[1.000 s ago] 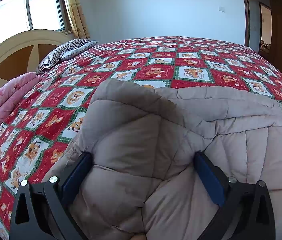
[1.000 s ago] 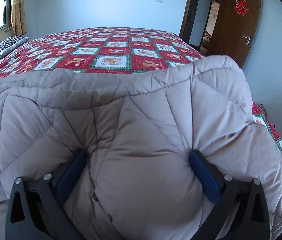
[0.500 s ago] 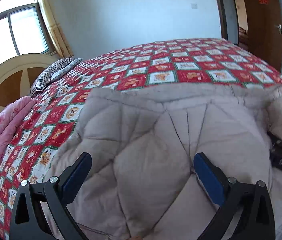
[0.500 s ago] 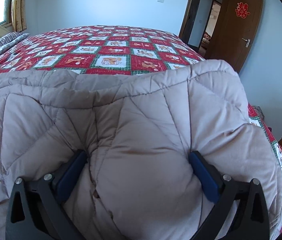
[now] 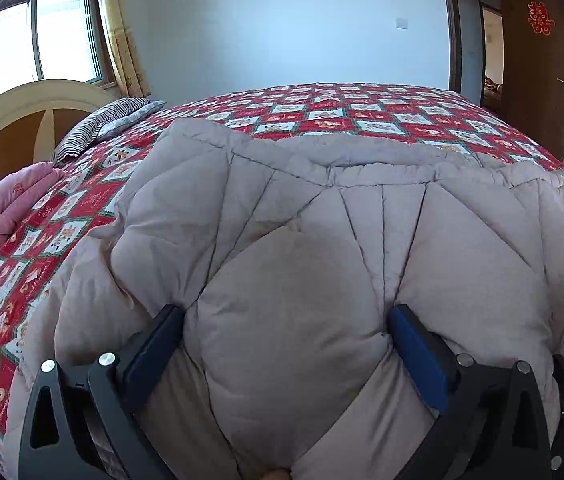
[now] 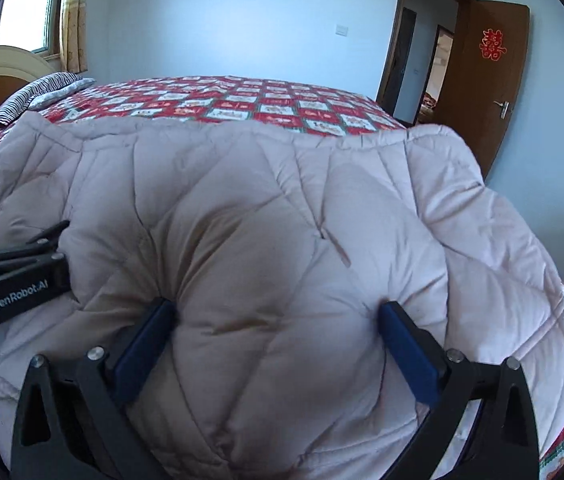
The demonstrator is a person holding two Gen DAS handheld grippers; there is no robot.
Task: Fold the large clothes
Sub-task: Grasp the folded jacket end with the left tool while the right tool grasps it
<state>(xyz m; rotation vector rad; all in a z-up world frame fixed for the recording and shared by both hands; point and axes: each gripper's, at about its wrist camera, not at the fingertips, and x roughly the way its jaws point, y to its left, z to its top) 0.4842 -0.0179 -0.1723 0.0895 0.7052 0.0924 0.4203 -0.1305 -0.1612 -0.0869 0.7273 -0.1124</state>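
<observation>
- Room: a bedroom with pale blue walls; a bed (image 5: 362, 116) under a red patchwork cover fills the middle of both views, a window (image 5: 37, 40) sits upper left, and a brown door (image 6: 486, 80) stands open at the right.
- Left edge of the left wrist view: a pink blanket (image 5: 5, 208) and a striped pillow (image 5: 101, 124) lie clear of the work area.
- Left claw (image 5: 286, 344): jaws set wide, with a thick bulge of the beige quilted garment (image 5: 322, 200) pressed between the blue pads (image 5: 418, 352); it grips the padding.
- Right claw (image 6: 277, 336): same condition, clamped on a bulge of the garment (image 6: 261, 200).
- Both claws sit close together, the left one visible at the left edge of the right wrist view; judged purpose: bringing two edges together for a fold.
- Garment: puffy, diamond-stitched, creased at the grips, draped over the near side of the bed.
</observation>
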